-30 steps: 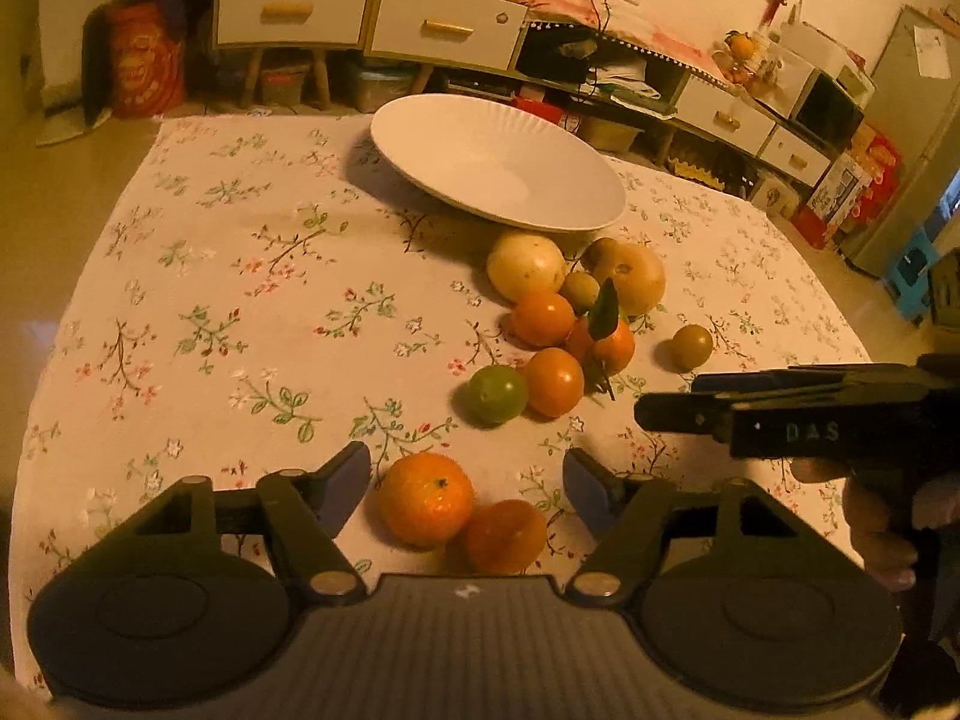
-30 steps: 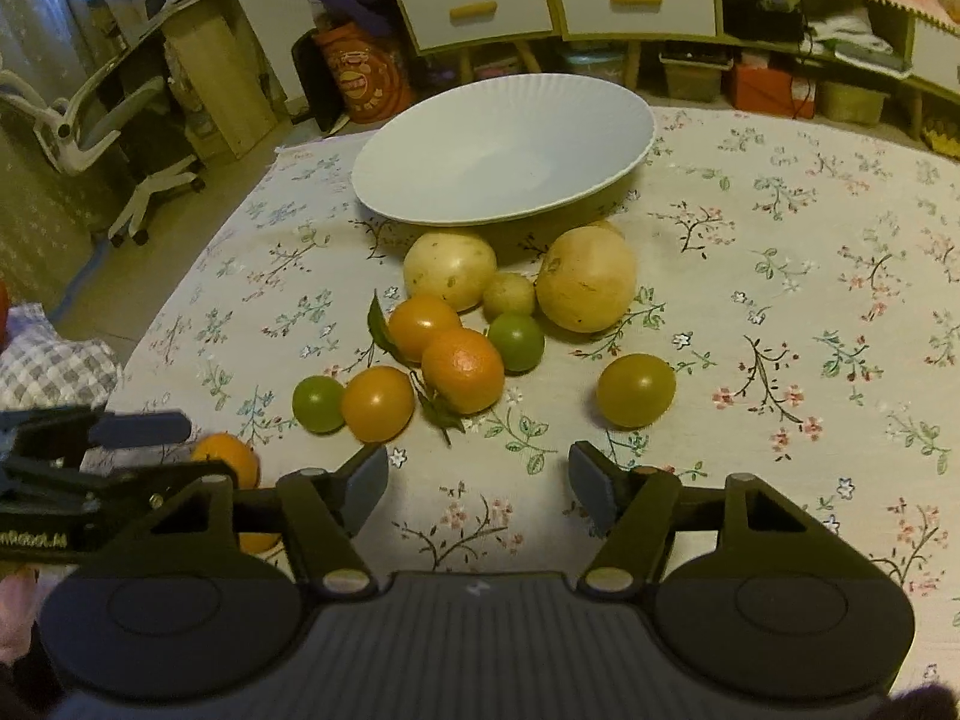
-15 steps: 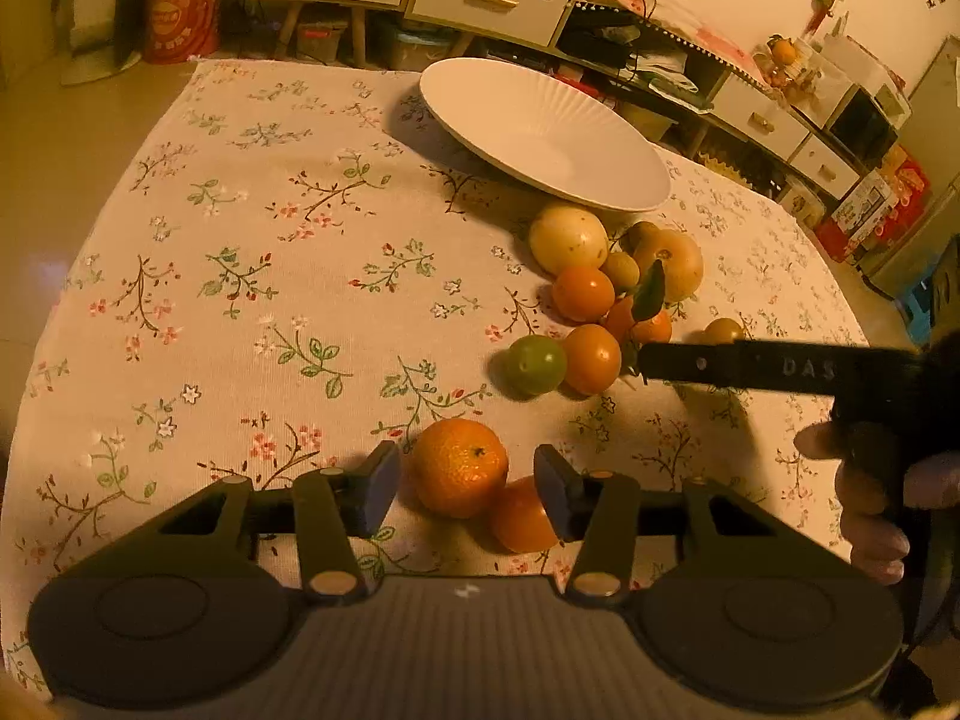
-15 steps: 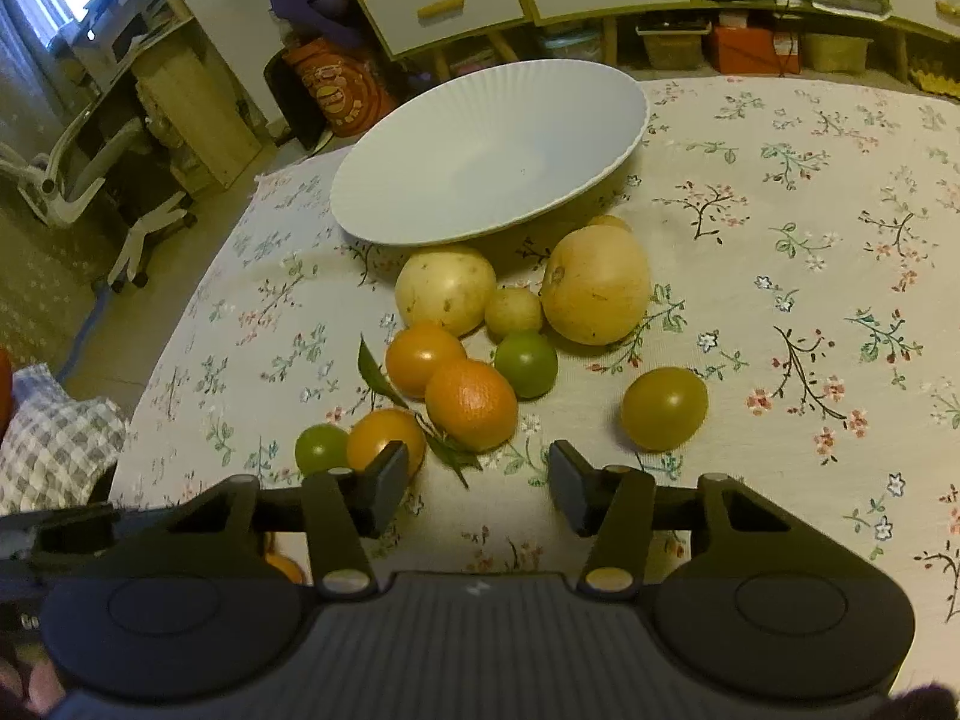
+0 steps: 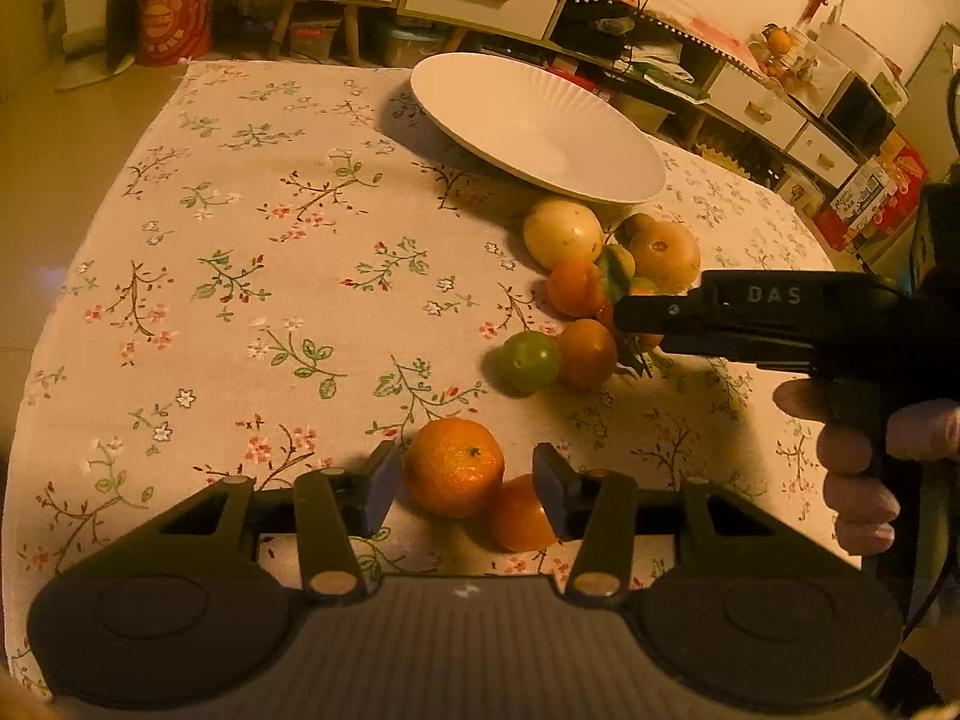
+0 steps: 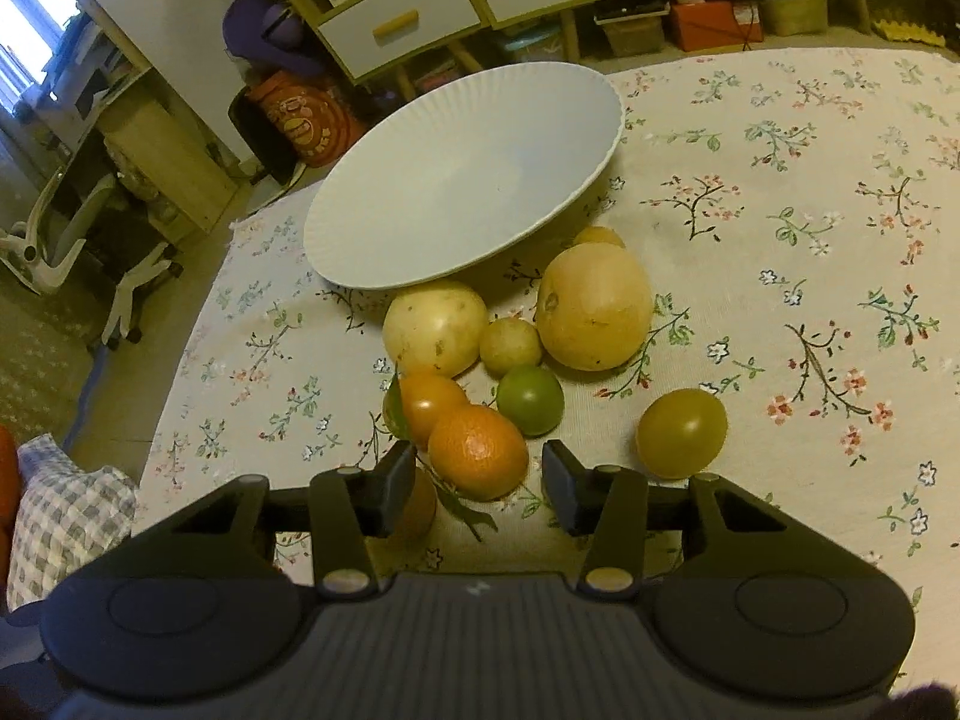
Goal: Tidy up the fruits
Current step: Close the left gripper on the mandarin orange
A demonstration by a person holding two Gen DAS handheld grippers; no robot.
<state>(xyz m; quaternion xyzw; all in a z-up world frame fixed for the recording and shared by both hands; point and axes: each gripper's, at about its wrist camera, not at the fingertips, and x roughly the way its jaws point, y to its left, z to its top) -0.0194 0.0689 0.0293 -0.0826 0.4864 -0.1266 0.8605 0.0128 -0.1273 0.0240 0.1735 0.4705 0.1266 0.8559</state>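
Floral tablecloth [image 5: 252,276] under everything. White plate [image 6: 462,180] at far side, fruit cluster just before it.
Left gripper [image 5: 465,483]: jaws part-open around mandarin [image 5: 453,467], pads seemingly not touching.
Right gripper [image 6: 479,483]: jaws closing around orange [image 6: 477,450], small gaps both sides.

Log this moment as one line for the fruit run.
left gripper: around orange, no contact seen | right gripper: closing around another orange | plate: empty
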